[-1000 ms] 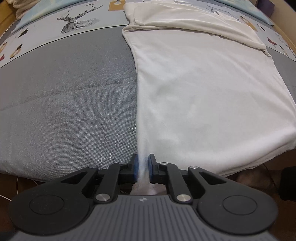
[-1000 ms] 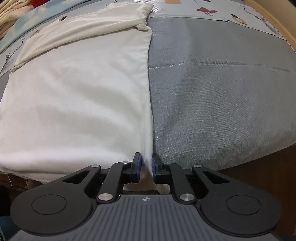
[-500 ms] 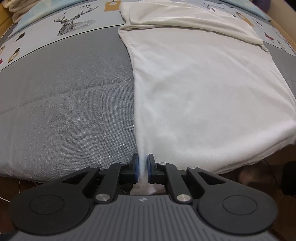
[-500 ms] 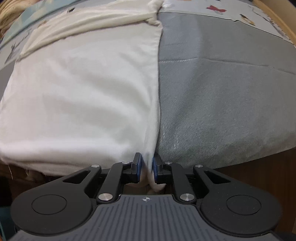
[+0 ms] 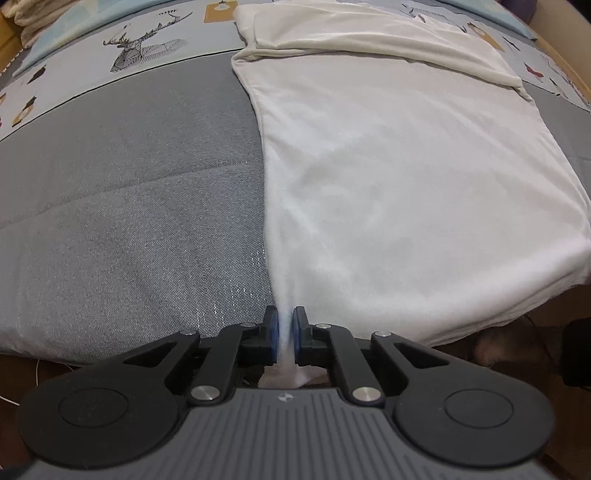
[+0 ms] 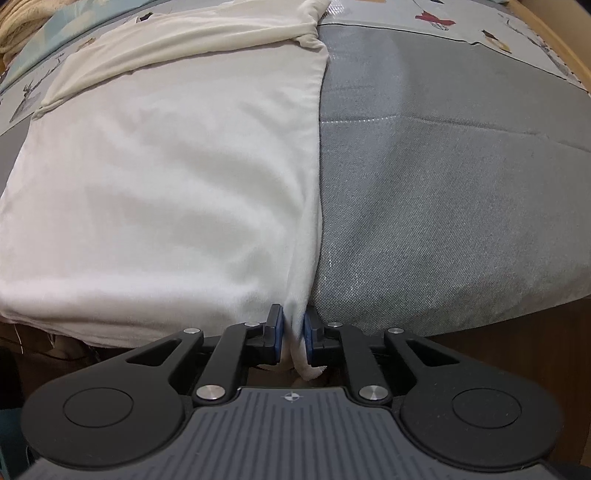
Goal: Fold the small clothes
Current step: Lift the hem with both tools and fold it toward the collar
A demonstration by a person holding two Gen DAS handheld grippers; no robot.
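Note:
A white T-shirt (image 5: 399, 177) lies flat on the grey bed cover, its sleeves folded in across the far end. My left gripper (image 5: 284, 332) is shut on the shirt's near left hem corner at the bed's front edge. In the right wrist view the same white T-shirt (image 6: 166, 184) spreads to the left, and my right gripper (image 6: 291, 332) is shut on its near right hem corner. The pinched cloth bunches between the blue pads and hangs out behind them.
The grey bed cover (image 5: 129, 203) gives way to a printed sheet with a deer drawing (image 5: 144, 48) at the far end. A wooden bed frame (image 6: 554, 48) runs along the right. Cream bedding (image 6: 18, 26) is piled at the far left. Dark floor lies below the front edge.
Both grippers have stayed shut on the hem corners. The right gripper has lifted and pulled its corner, bunching the shirt's right edge; the left view has shifted slightly forward.

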